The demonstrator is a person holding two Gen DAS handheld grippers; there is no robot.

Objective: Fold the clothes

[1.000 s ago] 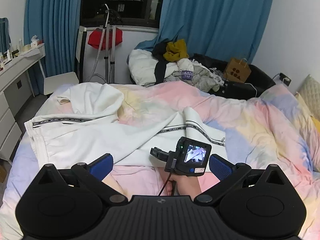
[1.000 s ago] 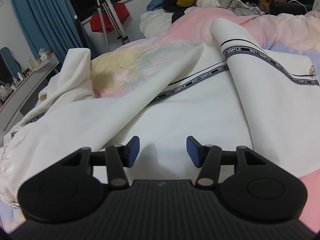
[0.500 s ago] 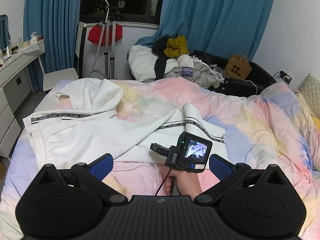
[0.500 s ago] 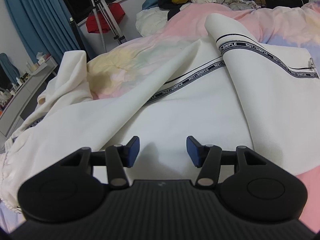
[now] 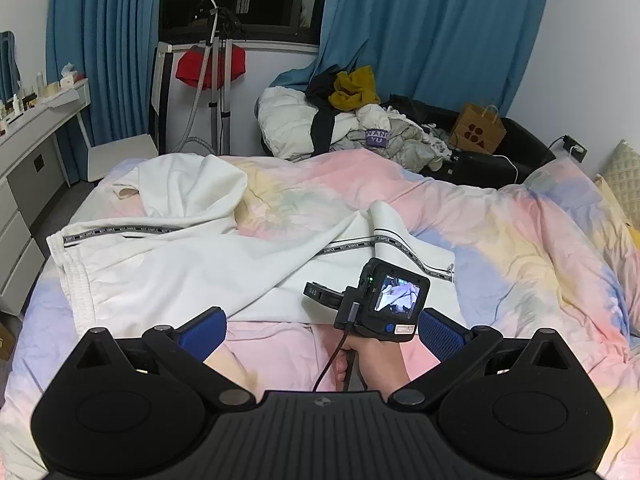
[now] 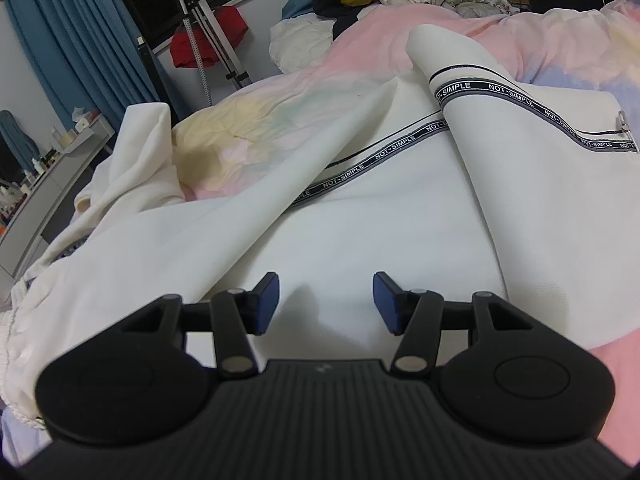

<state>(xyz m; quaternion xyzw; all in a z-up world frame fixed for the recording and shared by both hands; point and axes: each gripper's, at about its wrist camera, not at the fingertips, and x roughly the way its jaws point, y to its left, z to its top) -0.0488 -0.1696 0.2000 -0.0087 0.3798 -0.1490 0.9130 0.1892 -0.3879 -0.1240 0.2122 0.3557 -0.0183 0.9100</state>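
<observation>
Covering most of the bed (image 5: pixel 520 240) is a pastel duvet of pink, yellow and blue, and on it lies the garment (image 5: pixel 180 264), white, thick and rumpled. It spreads from the bed's left edge toward the middle, one part bunched up at the far left, another folded over in a smooth flap (image 6: pixel 520 184) on its right side. A dark woven tape (image 6: pixel 400 148) reading NOT-SIMPLE runs across the garment and along the flap. Left tongs (image 5: pixel 320 330) hang released above the bed's near edge, nothing between the blue pads. Right tongs (image 6: pixel 325 302) sit low over the garment's near hem, also released, pads apart on either side of bare white cloth. A hand (image 5: pixel 372 364) grips the right tongs' handle.
</observation>
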